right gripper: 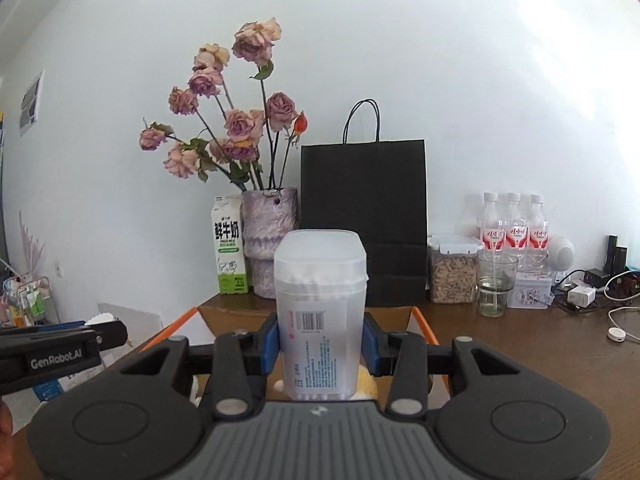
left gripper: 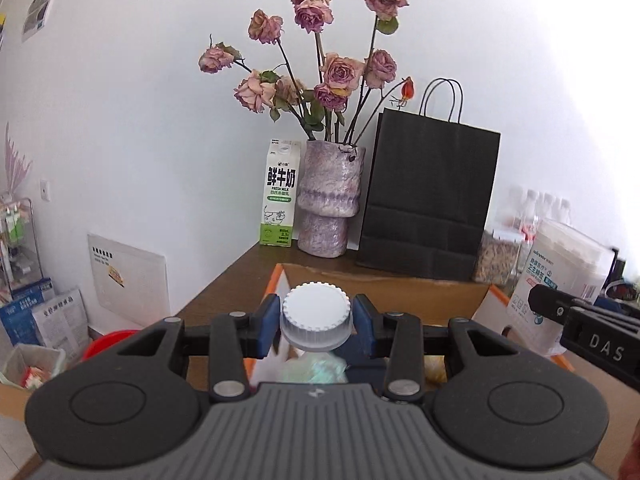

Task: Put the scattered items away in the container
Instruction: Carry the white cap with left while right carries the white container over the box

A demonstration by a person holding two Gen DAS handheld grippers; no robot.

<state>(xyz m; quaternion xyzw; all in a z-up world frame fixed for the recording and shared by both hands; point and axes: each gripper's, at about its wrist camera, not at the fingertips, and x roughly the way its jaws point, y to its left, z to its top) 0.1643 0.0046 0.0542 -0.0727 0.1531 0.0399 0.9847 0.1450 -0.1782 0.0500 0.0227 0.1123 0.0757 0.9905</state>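
1. The left tongs [left gripper: 316, 322] grip a white ribbed bottle cap [left gripper: 316, 316] between blue pads — the bottle's body hangs below, mostly hidden, above the open cardboard box [left gripper: 384, 292] with orange edges.
2. The right tongs [right gripper: 320, 346] clamp an upright translucent cotton swab container [right gripper: 320, 312], barcode label facing the camera, over the same cardboard box [right gripper: 416, 316].
3. Something yellow and something pale green lie inside the box; what they are is unclear.
4. Behind the box on the brown table [right gripper: 520, 352] stand a fresh milk carton [left gripper: 280, 194], a purple vase of dried roses [left gripper: 328, 200] and a black paper bag [left gripper: 430, 196].
5. Farther right — a jar of grain [right gripper: 454, 272], three water bottles [right gripper: 514, 232] and tangled chargers [right gripper: 588, 290].
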